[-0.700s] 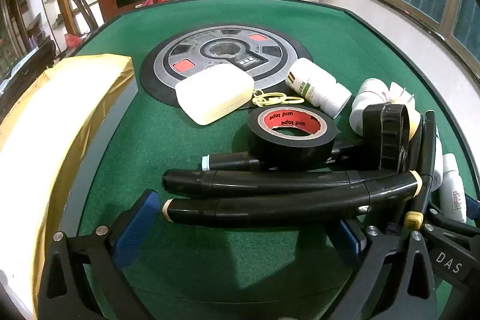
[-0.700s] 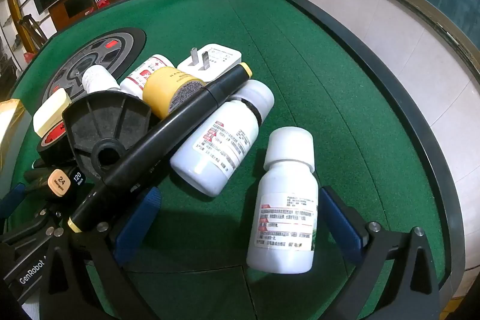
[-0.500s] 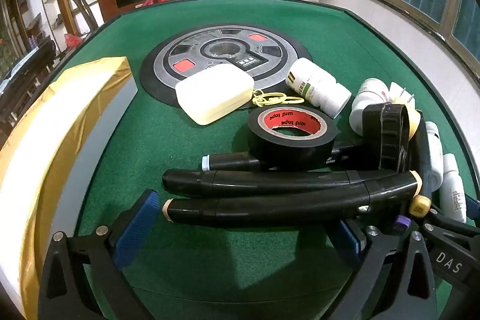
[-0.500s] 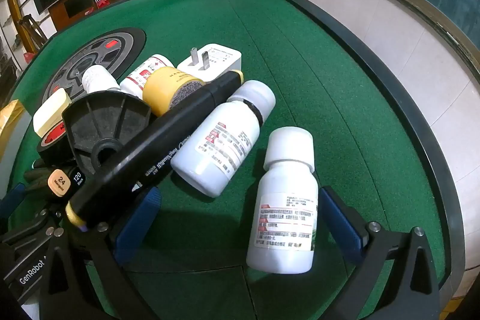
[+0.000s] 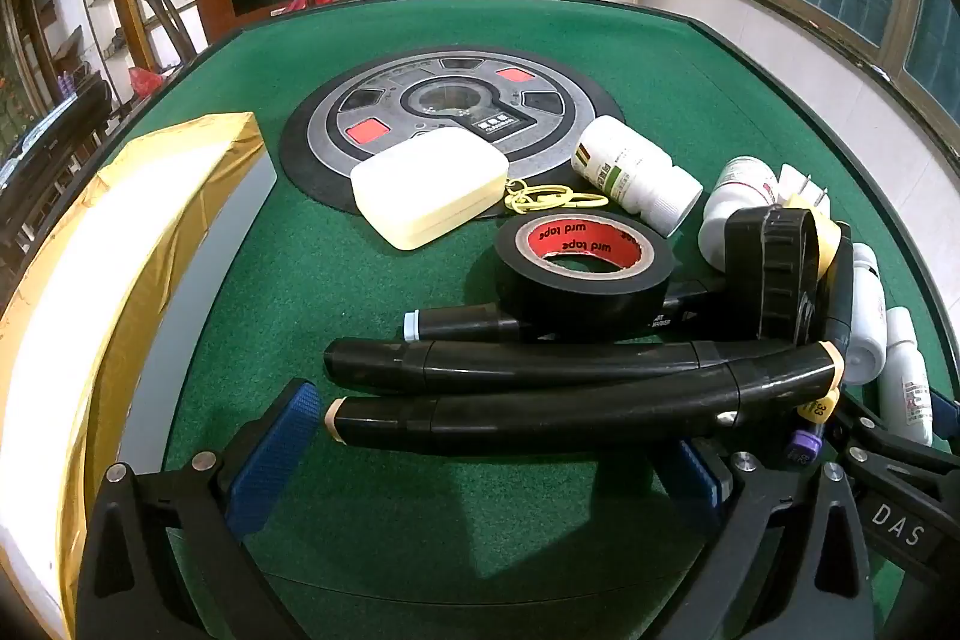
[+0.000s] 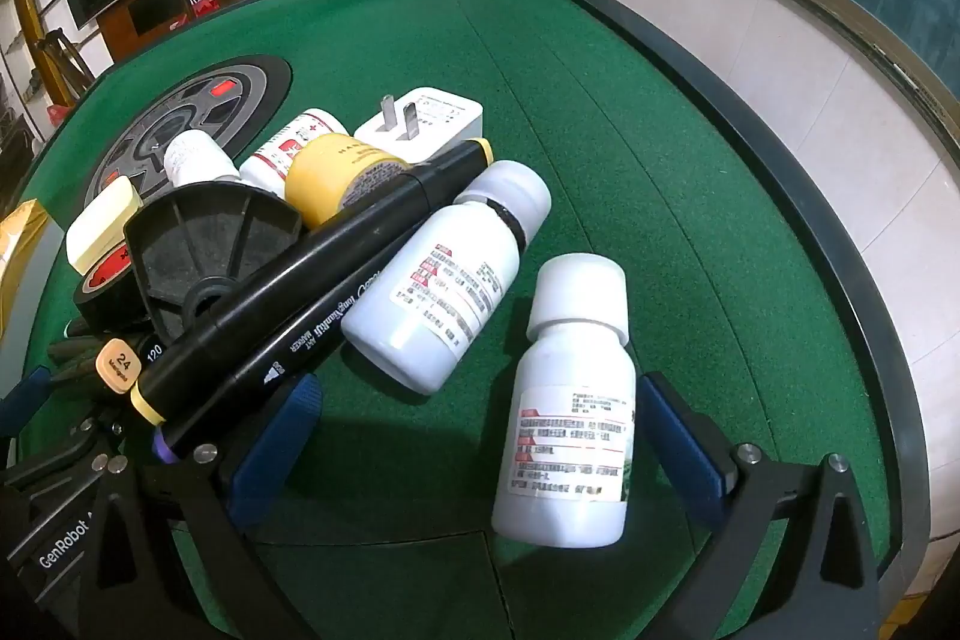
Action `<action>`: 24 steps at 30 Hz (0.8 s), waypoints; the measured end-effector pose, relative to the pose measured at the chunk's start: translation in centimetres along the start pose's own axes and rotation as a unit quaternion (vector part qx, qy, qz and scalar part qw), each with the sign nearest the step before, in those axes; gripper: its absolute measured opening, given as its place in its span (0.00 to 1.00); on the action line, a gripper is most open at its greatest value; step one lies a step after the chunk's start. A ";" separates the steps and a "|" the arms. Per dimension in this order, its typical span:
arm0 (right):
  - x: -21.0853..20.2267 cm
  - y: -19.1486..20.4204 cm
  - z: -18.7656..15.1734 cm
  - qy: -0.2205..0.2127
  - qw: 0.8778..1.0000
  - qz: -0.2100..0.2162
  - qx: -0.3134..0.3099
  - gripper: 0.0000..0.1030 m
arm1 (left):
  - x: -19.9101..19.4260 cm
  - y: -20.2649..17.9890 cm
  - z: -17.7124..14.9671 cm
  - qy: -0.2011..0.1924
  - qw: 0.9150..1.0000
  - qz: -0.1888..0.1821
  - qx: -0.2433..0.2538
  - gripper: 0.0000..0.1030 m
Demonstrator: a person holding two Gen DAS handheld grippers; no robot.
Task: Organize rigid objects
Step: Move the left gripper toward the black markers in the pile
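Observation:
My left gripper (image 5: 486,451) is open; two black markers (image 5: 576,415) lie crosswise between its blue pads, not clamped. Behind them sit a black tape roll (image 5: 579,265), a cream case (image 5: 429,193), a white bottle (image 5: 636,172) and a black spool (image 5: 771,274). My right gripper (image 6: 480,436) is open around a white bottle (image 6: 570,436) lying on the felt. Two more black markers (image 6: 312,292) rest over its left finger, beside another white bottle (image 6: 450,280), a yellow jar (image 6: 342,175) and a white plug (image 6: 420,121).
A gold-wrapped box (image 5: 102,292) lies along the left. A round grey and black centre panel (image 5: 450,106) is set in the green table (image 6: 600,100). The table's raised black rim (image 6: 780,160) runs along the right, with a tiled wall beyond.
The markers over my right gripper's left finger slid down toward the camera, and a purple-ended one now shows beneath. The left view shifted slightly right.

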State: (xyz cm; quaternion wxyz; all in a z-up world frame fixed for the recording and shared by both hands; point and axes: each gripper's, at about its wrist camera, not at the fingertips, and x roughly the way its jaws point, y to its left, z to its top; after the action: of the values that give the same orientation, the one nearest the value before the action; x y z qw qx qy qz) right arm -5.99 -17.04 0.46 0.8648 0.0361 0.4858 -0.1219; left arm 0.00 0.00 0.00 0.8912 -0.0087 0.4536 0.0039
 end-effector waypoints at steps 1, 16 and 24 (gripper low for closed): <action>0.0 0.0 0.0 0.000 1.000 0.000 0.000 1.00 | 0.0 0.0 0.0 0.000 1.000 0.000 0.000 1.00; -0.1 -0.2 0.1 0.000 1.000 -0.004 0.010 1.00 | 0.0 0.1 0.0 0.002 1.000 -0.005 0.004 1.00; 0.2 -0.2 0.4 0.011 1.000 -0.003 0.006 1.00 | -1.3 0.4 -1.1 0.033 0.997 -0.038 0.055 1.00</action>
State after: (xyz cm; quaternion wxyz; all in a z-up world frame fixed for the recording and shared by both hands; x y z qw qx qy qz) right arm -5.59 -17.34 0.47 0.8585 0.0416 0.4950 -0.1271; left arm -1.66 0.36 0.37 0.8746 0.0232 0.4812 -0.0553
